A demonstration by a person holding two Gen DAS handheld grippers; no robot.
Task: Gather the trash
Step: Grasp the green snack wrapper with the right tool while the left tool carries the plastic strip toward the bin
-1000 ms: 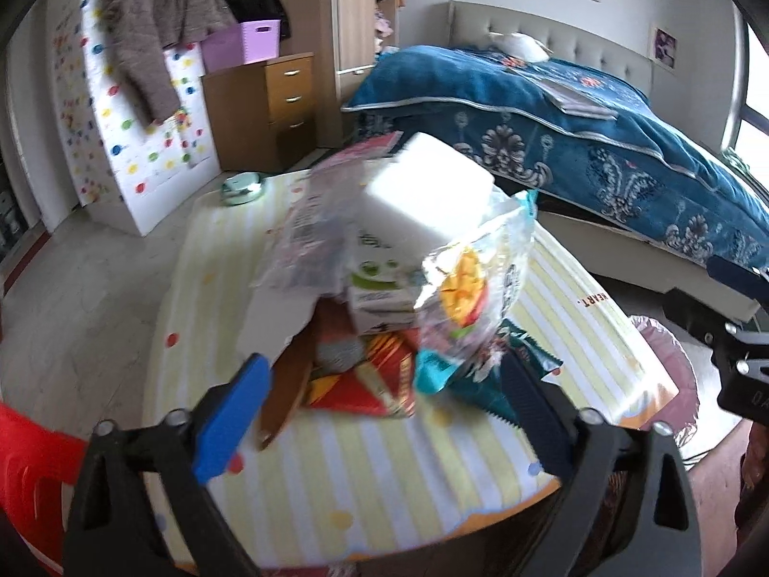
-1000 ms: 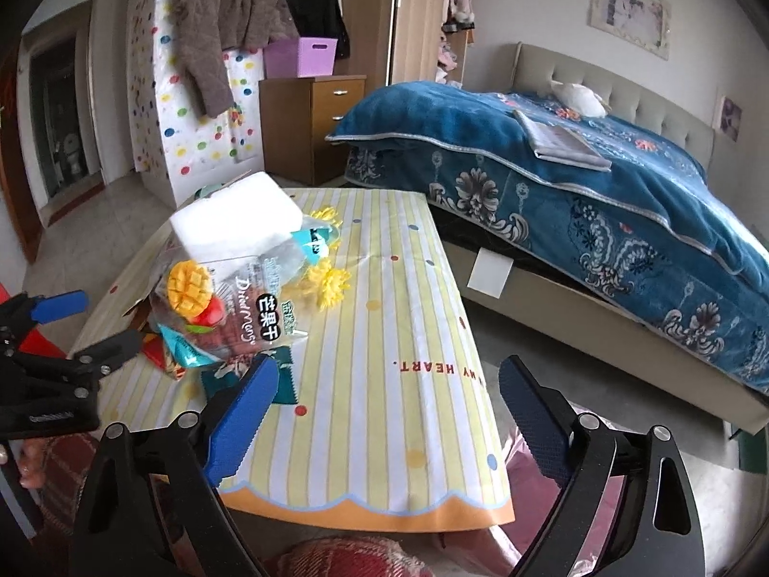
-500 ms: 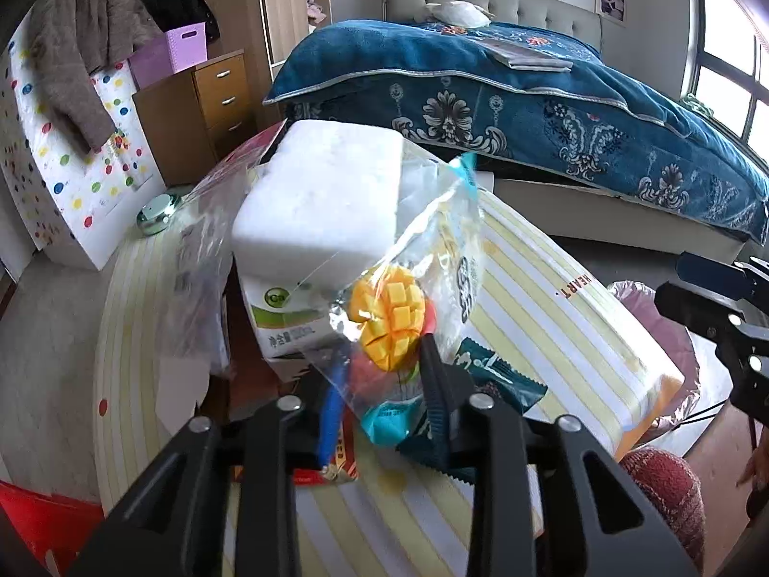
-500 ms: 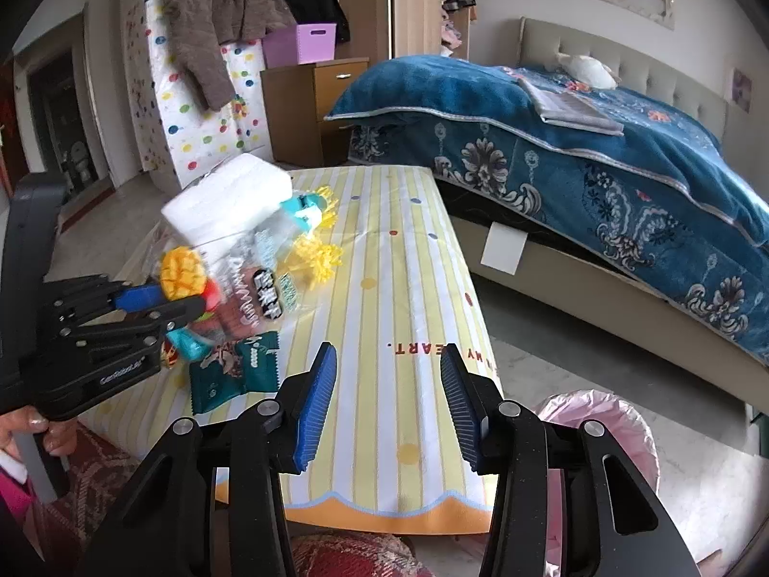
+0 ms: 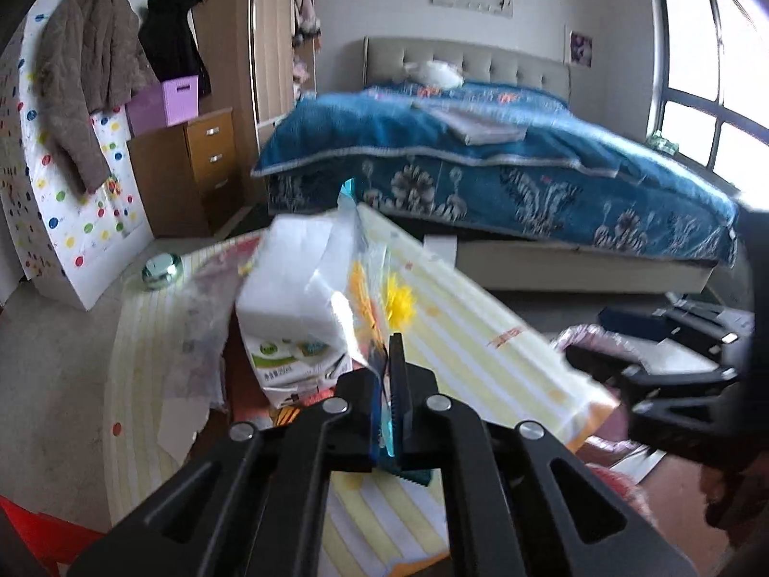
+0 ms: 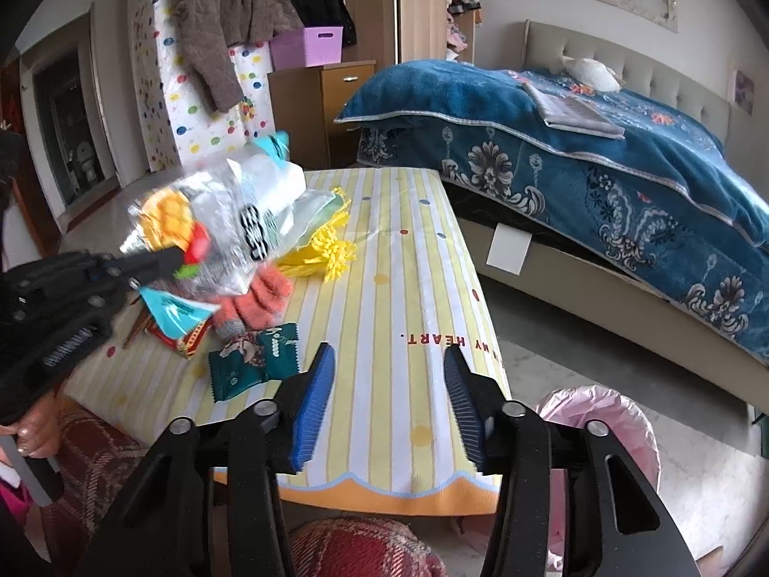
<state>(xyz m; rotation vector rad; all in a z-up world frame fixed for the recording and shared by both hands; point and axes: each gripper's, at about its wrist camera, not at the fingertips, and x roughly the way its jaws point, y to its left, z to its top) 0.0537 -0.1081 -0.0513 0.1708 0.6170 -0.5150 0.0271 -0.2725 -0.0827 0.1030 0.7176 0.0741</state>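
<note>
We hold L gripper (image 5: 390,384) clamped on clear snack bag (image 6: 216,221), lifted above table (image 6: 408,288). R gripper (image 6: 389,404) empty, jaws opening. Pink-lined bin (image 6: 605,413) sits floor-level, R of table, nearer R gripper.

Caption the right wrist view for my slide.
Left gripper lifts a clear snack bag off the striped table.
</note>
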